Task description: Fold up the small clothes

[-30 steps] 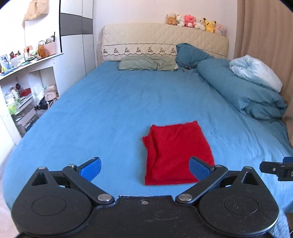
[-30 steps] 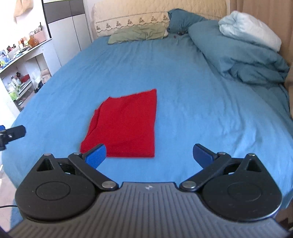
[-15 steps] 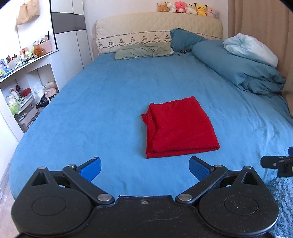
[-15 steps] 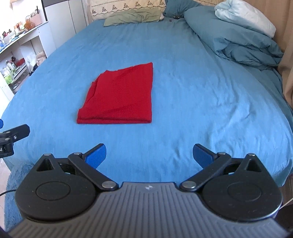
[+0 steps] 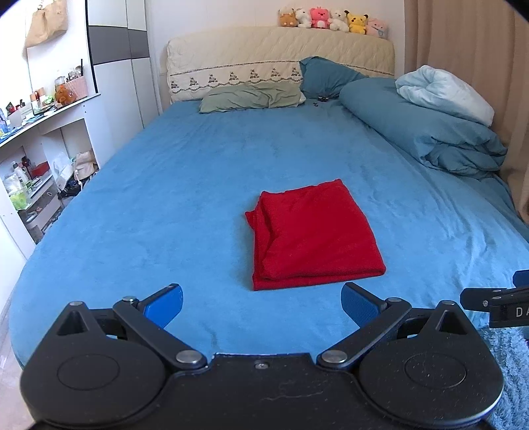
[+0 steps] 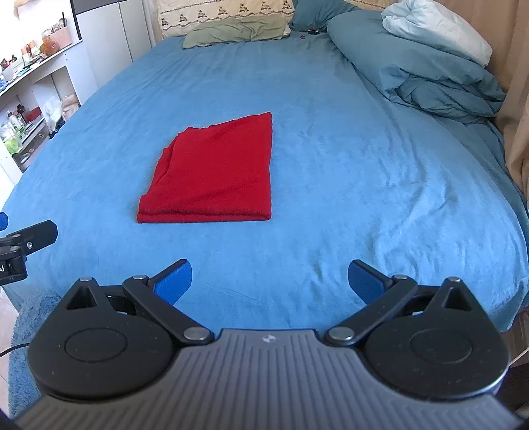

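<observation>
I've open bed all round the folded red cloth; duvet heap blocks far right, shelves crowd left

The folded cloth lies mid-bed; pillows sit behind it by the headboard, a duvet to the right, shelves left.

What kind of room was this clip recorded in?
Most likely a home bedroom: a bed with blue sheet and pillows, plush toys on the headboard, cluttered shelves alongside. A folded red garment lies on the bed.
</observation>
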### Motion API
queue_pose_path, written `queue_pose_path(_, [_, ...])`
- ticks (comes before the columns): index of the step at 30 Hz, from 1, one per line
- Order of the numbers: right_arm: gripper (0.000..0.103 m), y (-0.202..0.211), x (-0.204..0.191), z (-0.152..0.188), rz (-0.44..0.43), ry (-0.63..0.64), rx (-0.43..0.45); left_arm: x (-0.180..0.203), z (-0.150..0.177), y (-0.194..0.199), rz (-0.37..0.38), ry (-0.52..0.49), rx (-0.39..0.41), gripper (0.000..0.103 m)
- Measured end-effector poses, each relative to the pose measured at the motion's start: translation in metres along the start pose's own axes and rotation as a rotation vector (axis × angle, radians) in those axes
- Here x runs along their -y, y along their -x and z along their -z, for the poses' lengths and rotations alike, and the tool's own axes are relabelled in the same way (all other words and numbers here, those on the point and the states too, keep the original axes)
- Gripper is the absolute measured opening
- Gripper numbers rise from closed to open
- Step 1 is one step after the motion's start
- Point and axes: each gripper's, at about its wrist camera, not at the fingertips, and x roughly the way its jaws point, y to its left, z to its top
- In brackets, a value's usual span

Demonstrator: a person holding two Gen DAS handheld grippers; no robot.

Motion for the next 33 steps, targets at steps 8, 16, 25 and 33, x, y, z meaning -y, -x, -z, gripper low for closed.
queue_pose_path(8, [0.103, 0.0005, 0.0016, 0.0005, -0.003, 0.000, 0.001, -0.0024, 0.0002, 0.0036, -0.009, 0.007, 0.006, 0.103])
queue_pose_path(16, [0.103, 0.0007, 0.0008, 0.0012, -0.002, 0.001, -0.005, -0.0022, -0.0002, 0.0052, -0.012, 0.011, 0.011, 0.103])
queue_pose_path(25, [0.103, -0.0009, 0.0016, 0.0035, -0.005, -0.002, -0.011, -0.0020, 0.0008, 0.0071, -0.014, 0.010, 0.016, 0.103])
queue_pose_path(33, [0.103, -0.0013, 0.0023, 0.0040, -0.004, -0.003, -0.009, -0.0035, -0.0003, 0.0094, -0.016, 0.008, 0.021, 0.103])
